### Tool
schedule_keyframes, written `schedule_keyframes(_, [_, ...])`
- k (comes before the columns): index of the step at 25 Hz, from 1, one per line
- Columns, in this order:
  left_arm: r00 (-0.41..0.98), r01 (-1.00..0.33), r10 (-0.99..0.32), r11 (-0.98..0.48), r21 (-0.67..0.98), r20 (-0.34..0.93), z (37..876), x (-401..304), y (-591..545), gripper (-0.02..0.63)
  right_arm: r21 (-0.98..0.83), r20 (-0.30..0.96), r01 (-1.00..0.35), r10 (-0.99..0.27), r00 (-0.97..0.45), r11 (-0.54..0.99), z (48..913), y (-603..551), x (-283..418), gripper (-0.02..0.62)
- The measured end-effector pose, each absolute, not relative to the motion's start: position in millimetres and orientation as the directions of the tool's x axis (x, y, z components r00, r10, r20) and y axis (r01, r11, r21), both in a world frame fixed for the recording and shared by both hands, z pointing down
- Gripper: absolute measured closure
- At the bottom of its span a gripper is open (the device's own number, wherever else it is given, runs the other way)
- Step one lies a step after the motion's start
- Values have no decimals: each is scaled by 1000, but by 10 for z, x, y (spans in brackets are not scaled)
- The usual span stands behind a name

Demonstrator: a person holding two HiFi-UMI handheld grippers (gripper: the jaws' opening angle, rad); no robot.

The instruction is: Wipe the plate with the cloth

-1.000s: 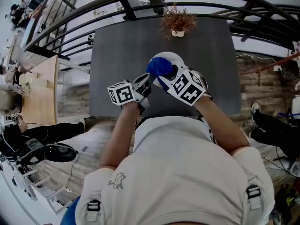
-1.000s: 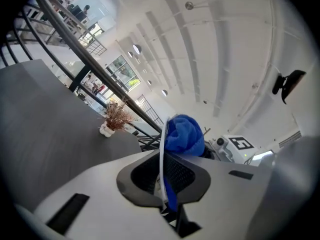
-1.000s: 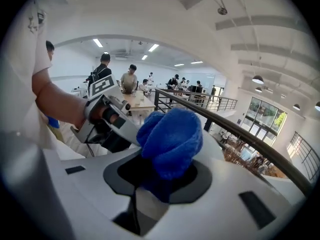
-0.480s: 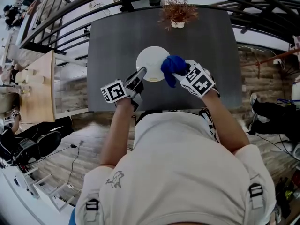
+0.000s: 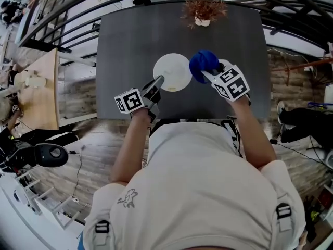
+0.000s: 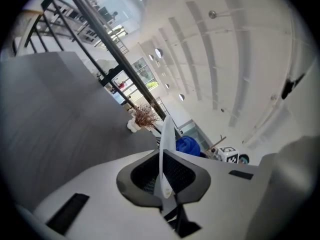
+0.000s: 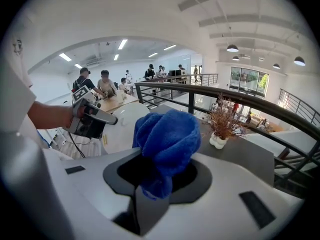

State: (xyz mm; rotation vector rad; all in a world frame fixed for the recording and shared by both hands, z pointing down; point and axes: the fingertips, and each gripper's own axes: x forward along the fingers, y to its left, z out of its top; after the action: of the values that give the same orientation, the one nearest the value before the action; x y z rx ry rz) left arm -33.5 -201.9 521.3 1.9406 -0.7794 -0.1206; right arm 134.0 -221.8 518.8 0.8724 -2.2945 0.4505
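Note:
A round white plate [image 5: 173, 72] is over the dark table [image 5: 125, 46]. My left gripper [image 5: 158, 82] is shut on its near rim. In the left gripper view the plate [image 6: 165, 149] shows edge-on between the jaws. A bunched blue cloth [image 5: 203, 62] sits just right of the plate, apart from it, with my right gripper [image 5: 207, 73] shut on it. In the right gripper view the blue cloth [image 7: 167, 139] bulges out of the jaws, and the plate [image 7: 127, 126] and left gripper [image 7: 92, 119] lie to the left behind it.
A small dried plant in a white pot [image 5: 203, 10] stands at the table's far edge. A black railing [image 5: 67, 14] runs behind and beside the table. A wooden table [image 5: 39, 87] lies lower left, people beyond.
Both grippers have come down toward the table. The cloth has come off the plate and moved right; earlier it covered the plate's face.

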Motion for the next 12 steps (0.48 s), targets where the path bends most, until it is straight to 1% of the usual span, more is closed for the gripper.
schedule_keyframes(3, [749, -628, -577, -460, 628, 326, 5106, -395, -2055, 583, -101, 660, -687, -469, -587, 719, 5175, -2266, 1348, 469])
schedule_keyframes(5, [722, -690, -589, -569, 447, 365, 4939, -391, -2074, 583, -93, 656, -685, -473, -588, 722, 5118, -2310, 1381, 469])
schedule_keyframes(7, [697, -711, -607, -652, 262, 380, 4738, -363, -2120, 583, -77, 649, -683, -484, -587, 726, 5000, -2386, 1426, 469])
schedule_keyframes(9, [671, -705, -632, -706, 70, 387, 4545, -327, -2172, 583, -55, 633, -680, -501, -590, 731, 4813, -2474, 1451, 469])
schedule_keyframes(12, [635, -651, -679, -727, -218, 370, 4265, -256, -2197, 583, -4, 594, -668, -536, -600, 744, 4449, -2552, 1435, 469])
